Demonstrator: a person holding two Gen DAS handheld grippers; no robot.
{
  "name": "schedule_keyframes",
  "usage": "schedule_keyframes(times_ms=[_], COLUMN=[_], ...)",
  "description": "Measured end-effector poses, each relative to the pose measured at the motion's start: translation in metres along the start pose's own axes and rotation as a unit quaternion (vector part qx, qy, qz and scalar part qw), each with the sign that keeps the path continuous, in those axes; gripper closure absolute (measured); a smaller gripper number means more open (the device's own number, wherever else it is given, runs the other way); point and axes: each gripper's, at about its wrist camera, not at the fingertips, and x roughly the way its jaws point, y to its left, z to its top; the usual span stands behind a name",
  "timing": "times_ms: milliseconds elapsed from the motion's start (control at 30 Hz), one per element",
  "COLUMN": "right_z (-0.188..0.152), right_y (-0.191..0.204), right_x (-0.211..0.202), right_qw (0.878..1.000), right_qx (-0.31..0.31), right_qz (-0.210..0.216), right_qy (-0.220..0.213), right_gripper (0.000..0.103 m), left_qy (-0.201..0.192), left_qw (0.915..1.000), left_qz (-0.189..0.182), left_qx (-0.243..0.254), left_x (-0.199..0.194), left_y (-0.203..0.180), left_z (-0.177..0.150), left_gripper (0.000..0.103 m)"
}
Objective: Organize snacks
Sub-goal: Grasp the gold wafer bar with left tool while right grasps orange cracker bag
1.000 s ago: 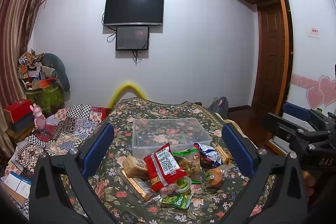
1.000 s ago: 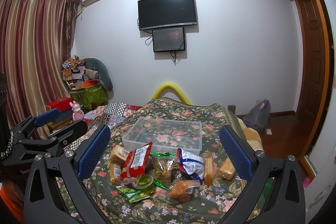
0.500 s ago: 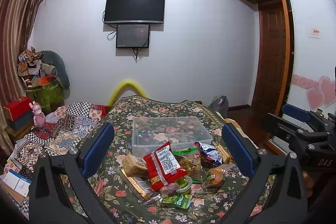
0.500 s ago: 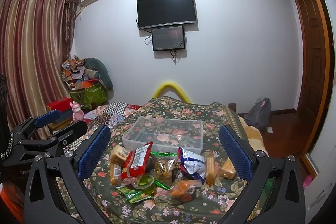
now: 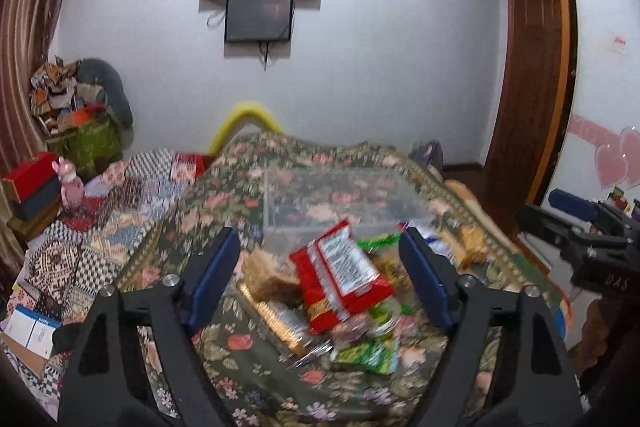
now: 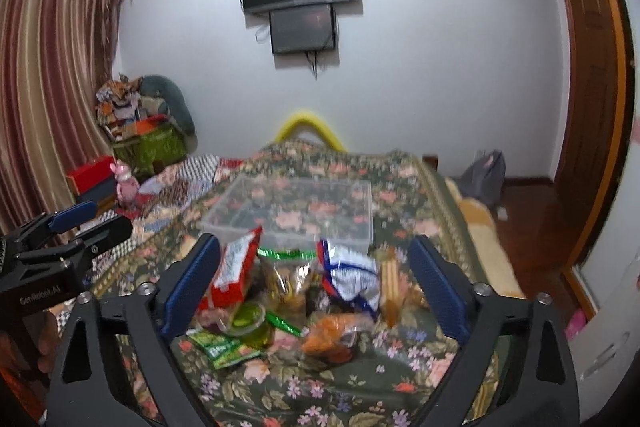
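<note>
A heap of snacks lies on the floral cloth: a red packet, a brown cake bar, a green sachet. The right wrist view adds a blue-white packet, a green jelly cup and an orange wrapped snack. Behind the heap stands an empty clear plastic box. My left gripper hovers over the heap, its jaws closing, gripping nothing. My right gripper does the same, its pads touching no packet.
A patchwork cloth, a pink toy and a red box lie to the left. A grey bag sits on the wooden floor at right, by a brown door. A yellow arch rises behind the table.
Both grippers have sunk and moved in toward the snack heap, tilting downward. The jaws of each have narrowed. No snack has moved.
</note>
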Motion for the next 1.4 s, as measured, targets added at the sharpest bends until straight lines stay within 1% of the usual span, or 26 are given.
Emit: schedule_keyframes(times_ms=[67, 167, 333, 433, 567, 667, 867, 933, 1000, 1133, 1300, 1367, 1400], right_z=[-0.006, -0.017, -0.033, -0.043, -0.051, -0.052, -0.060, -0.062, -0.064, -0.069, -0.071, -0.071, -0.071], right_y=[-0.005, -0.009, -0.018, -0.025, -0.029, -0.031, -0.033, -0.034, -0.034, -0.032, -0.032, -0.033, -0.034], right_x=[0.010, 0.022, 0.040, 0.050, 0.061, 0.071, 0.089, 0.093, 0.099, 0.109, 0.111, 0.110, 0.111], right_qw=[1.000, 0.999, 0.996, 0.993, 0.990, 0.988, 0.983, 0.980, 0.976, 0.968, 0.968, 0.968, 0.968], right_qx=[-0.002, -0.006, -0.009, -0.004, 0.006, 0.021, 0.035, 0.048, 0.060, 0.075, 0.073, 0.074, 0.075], right_qz=[-0.001, -0.005, -0.005, -0.005, 0.003, 0.017, 0.029, 0.042, 0.060, 0.075, 0.070, 0.069, 0.068], right_qy=[0.019, 0.046, 0.089, 0.117, 0.139, 0.154, 0.179, 0.187, 0.202, 0.225, 0.228, 0.230, 0.229], right_gripper=[0.017, 0.020, 0.027, 0.028, 0.028, 0.028, 0.028, 0.027, 0.023, 0.022, 0.022, 0.023, 0.026], left_qy=[0.021, 0.055, 0.111, 0.140, 0.163, 0.176, 0.204, 0.210, 0.215, 0.215, 0.216, 0.219, 0.218], left_qw=[0.9998, 0.9985, 0.9934, 0.9894, 0.9853, 0.9826, 0.9773, 0.9758, 0.9748, 0.9752, 0.9751, 0.9749, 0.9751], left_qz=[0.002, 0.005, 0.013, 0.013, 0.011, 0.006, 0.020, 0.009, 0.003, 0.006, 0.014, 0.021, 0.025], left_qx=[0.000, -0.005, -0.023, -0.035, -0.049, -0.059, -0.055, -0.060, -0.061, -0.053, -0.046, -0.036, -0.030], left_x=[0.011, 0.030, 0.058, 0.073, 0.095, 0.111, 0.143, 0.149, 0.150, 0.143, 0.138, 0.142, 0.146], left_y=[0.007, 0.020, 0.041, 0.052, 0.059, 0.059, 0.058, 0.062, 0.066, 0.074, 0.079, 0.073, 0.070], left_z=[-0.007, -0.022, -0.048, -0.061, -0.068, -0.070, -0.081, -0.086, -0.088, -0.092, -0.095, -0.094, -0.094], left_gripper=[0.028, 0.029, 0.029, 0.029, 0.029, 0.029, 0.030, 0.030, 0.030, 0.030, 0.030, 0.034, 0.036])
